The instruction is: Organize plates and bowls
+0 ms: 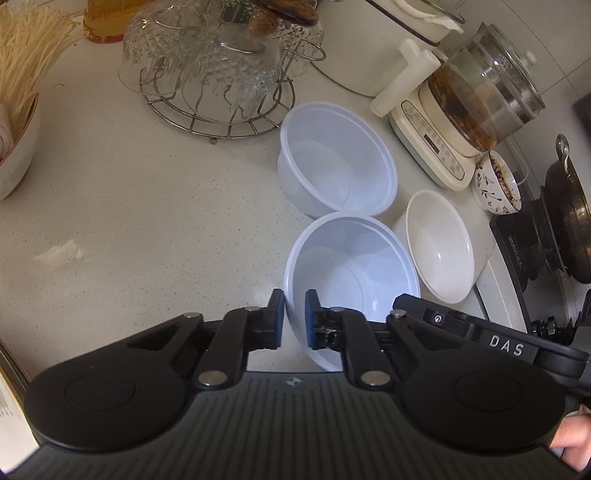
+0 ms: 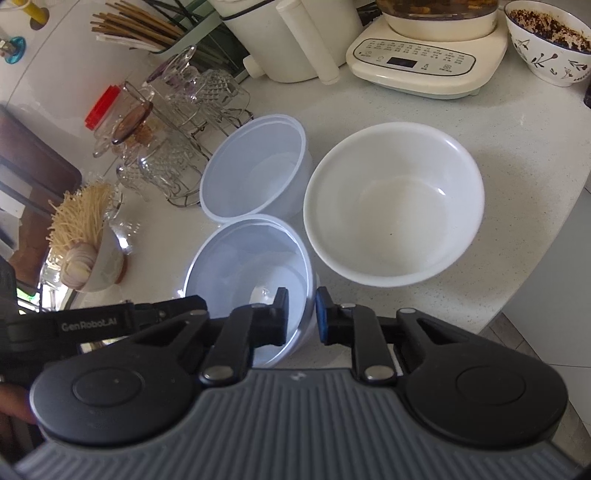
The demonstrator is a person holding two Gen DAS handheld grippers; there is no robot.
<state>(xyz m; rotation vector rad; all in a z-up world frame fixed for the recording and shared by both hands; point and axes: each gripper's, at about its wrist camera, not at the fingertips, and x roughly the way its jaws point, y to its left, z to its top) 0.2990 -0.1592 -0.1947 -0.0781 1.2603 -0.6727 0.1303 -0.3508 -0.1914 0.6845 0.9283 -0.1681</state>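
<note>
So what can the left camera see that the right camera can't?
Only the left wrist view shows the black pot on the stove and the right gripper's arm. Only the right wrist view shows the chopsticks and the red-lidded jar. Both show the near plastic bowl, gripped by its rim from both sides, the far plastic bowl, the white bowl and the kettle base.

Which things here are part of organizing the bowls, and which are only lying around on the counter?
Part of the job:
- near plastic bowl, gripped on opposite rims by left tongs and right tongs
- far plastic bowl
- white ceramic bowl

Only lying about:
- glass cup rack
- electric kettle base
- patterned bowl
- noodle bowl
</note>
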